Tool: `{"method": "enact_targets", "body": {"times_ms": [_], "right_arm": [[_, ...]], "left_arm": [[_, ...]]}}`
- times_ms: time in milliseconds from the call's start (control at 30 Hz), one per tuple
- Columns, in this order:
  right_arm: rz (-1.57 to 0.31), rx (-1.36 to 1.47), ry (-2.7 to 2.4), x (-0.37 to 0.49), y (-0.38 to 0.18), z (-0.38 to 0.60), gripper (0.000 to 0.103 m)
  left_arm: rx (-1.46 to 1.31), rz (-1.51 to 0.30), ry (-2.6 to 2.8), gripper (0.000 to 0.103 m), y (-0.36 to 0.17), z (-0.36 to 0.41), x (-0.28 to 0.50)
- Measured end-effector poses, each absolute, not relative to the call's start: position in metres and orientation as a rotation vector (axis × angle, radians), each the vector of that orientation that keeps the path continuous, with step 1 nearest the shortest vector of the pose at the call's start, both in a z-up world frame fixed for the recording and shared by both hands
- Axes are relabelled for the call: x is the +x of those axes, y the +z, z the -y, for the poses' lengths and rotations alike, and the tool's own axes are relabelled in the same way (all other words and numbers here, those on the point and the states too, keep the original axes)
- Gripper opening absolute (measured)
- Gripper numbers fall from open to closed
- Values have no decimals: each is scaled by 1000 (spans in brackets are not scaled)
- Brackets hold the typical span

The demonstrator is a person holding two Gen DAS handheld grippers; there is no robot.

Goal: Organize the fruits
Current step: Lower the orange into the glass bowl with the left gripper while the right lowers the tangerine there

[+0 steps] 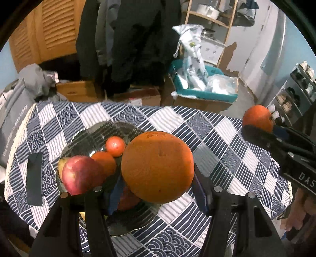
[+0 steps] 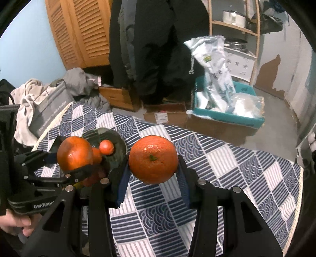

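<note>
A: L gripper (image 1: 158,193)?
B: Clamped on a big orange (image 1: 157,167), blue pads on both sides, fruit lifted off the table. It hangs over the near edge of the dark plate (image 1: 110,130).

A: R gripper (image 2: 153,178)?
B: Same deal: closed on a tangerine (image 2: 153,159), stem end facing the cam, held above the checked cloth (image 2: 227,158), to the right of the plate. From the L cam you see it far right, well apart from the plate.

A: What's on the plate?
B: Red apple (image 1: 79,174) at the left, a small orange fruit (image 1: 104,162) just behind it, touching, and a tomato (image 1: 115,146) further back. Something reddish lies under the big orange too, mostly hidden, can't tell what.

A: Anything else on the table?
B: Dark flat phone-like thing (image 1: 35,178) left of the plate, on the cloth.

A: Hands visible?
B: Person's hand (image 2: 13,223) on the L gripper's handle, bottom-left of the R cam view.

A: Background?
B: Teal crate (image 1: 205,93) w/ plastic bags on a cardboard box, wooden louvred doors (image 2: 86,31), dark coats hanging, wooden shelf w/ pots (image 2: 235,17).
</note>
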State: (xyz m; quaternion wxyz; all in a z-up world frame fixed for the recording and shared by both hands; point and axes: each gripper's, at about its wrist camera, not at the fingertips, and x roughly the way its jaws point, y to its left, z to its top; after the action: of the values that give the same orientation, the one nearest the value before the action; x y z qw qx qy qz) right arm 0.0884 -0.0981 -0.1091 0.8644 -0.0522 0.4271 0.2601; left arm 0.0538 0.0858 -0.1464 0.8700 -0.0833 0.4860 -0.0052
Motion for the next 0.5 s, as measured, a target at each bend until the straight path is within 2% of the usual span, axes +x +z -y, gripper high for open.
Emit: {"method": "enact_targets", "body": {"times_ms": [500], "right_arm": [[-1009, -148, 599, 108, -163, 42, 44]], "left_arm": [[-192, -1138, 46, 64, -195, -110, 64]]}}
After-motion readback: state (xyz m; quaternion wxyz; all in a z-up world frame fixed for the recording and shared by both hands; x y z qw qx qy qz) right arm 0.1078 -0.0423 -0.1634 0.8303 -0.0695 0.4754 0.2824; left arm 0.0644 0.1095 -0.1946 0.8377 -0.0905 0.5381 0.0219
